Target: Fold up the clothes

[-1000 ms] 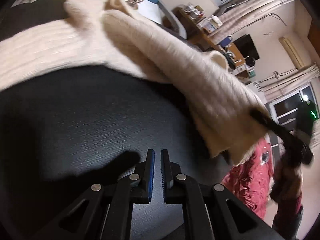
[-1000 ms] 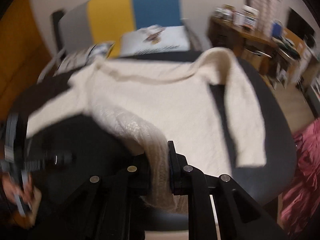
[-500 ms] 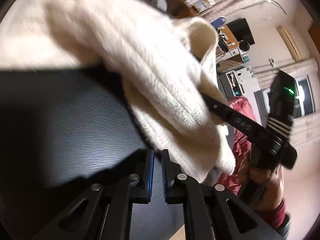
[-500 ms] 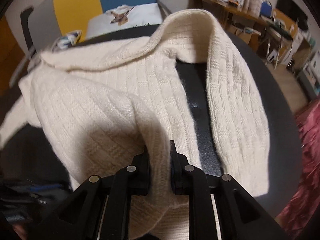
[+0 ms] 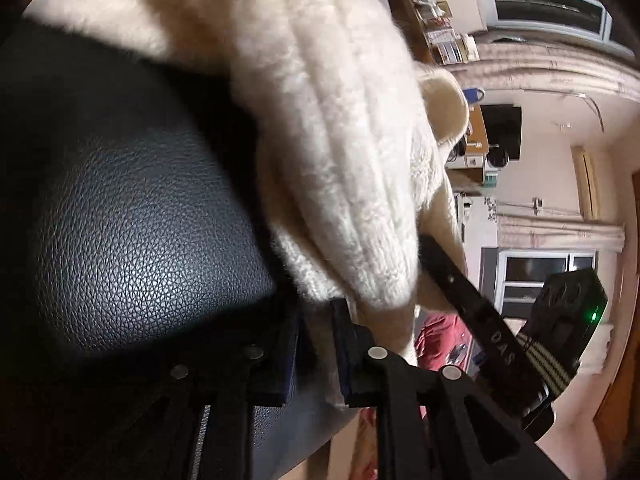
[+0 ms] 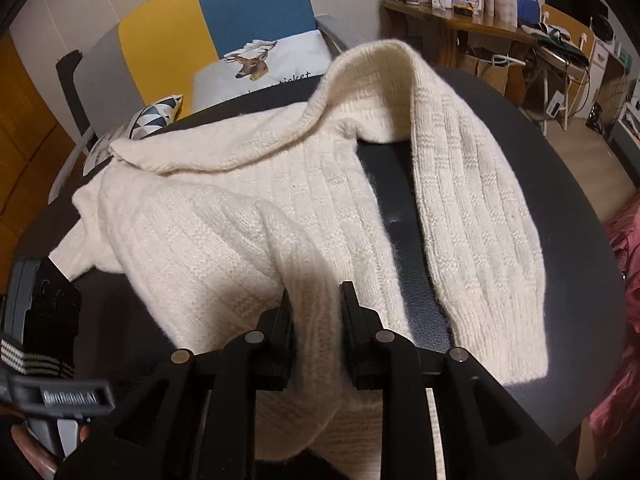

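Observation:
A cream knit sweater (image 6: 248,208) lies spread on a round black leather table (image 6: 572,200), one sleeve (image 6: 472,208) running down the right side. My right gripper (image 6: 315,316) is shut on a fold of the sweater's hem near the table's front edge. In the left wrist view the sweater (image 5: 332,152) hangs close over the table (image 5: 132,208). My left gripper (image 5: 316,340) sits at the table edge with a narrow gap between its fingers and cream knit showing in it; whether it grips is unclear. The right gripper (image 5: 492,336) shows at the right there.
A yellow and blue chair (image 6: 208,28) with a deer-print cushion (image 6: 260,64) stands behind the table. A cluttered wooden desk (image 6: 460,20) is at the back right. Red cloth (image 6: 624,248) lies at the right, off the table.
The right gripper has carried the sweater's hem fold across toward the left gripper. The left gripper has come up to the table edge, right under the sweater.

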A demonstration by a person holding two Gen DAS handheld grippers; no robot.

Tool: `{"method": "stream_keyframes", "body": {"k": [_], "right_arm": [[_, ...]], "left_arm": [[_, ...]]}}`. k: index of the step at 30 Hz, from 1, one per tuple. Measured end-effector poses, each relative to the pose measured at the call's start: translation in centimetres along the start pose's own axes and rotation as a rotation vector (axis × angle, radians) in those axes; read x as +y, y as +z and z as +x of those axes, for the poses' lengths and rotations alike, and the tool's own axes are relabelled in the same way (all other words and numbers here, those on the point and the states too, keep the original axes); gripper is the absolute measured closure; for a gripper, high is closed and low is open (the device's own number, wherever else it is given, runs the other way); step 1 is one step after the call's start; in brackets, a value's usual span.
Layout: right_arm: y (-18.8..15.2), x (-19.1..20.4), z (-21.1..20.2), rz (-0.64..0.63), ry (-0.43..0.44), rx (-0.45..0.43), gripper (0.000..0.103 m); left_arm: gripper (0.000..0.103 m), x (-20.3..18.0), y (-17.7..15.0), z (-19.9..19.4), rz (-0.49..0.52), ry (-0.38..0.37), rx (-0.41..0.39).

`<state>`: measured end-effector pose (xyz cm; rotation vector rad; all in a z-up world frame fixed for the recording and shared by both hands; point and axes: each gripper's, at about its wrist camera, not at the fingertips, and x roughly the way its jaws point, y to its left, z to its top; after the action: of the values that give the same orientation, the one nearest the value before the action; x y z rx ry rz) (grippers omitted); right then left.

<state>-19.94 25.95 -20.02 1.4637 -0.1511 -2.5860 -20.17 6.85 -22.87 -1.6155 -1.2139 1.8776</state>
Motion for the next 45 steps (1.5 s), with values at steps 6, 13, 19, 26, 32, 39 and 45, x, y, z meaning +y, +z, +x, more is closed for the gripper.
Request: {"method": "stream_keyframes", "body": {"k": [6,13,19,26,32,39,45], "right_arm": [[-0.3,-0.6,0.9,0.026,0.008,0.031,0.076],[-0.6,-0.8,1.4,0.033,0.011,0.031,0.071],[-0.6,-0.2,0.9,-0.007,-0.025,0.015,0.071],[-2.4,1.7,0.3,-0.027,0.044,0.048,0.068],[-5.7,6.7,0.6,-0.156,0.061,0.083,0.035],[-4.8,11.1,-0.1,-0.247,0.02,0.13,0.025],[-1.2,12.5,-2.8,-0.206,0.023,0.027,0.025]], "left_arm": [[0.073,0.4,-1.7,-1.6,-0.065,-0.023,-0.014],[0.075,0.0,-1.7,0.4,-0.035,0.02,-0.016],[0.099,0.7,-3.1,-2.7,0.111,0.148,-0.066],[0.099,2.5,-6.7,-12.1,0.421,0.338,-0.164],[0.098,4.5,-8.4,-16.7,0.569,0.534,-0.221],[0.096,5.9,-9.1,-20.2,0.604,0.66,-0.285],[0.096,4.2,-9.7,-23.0,0.646,0.759,-0.438]]}}
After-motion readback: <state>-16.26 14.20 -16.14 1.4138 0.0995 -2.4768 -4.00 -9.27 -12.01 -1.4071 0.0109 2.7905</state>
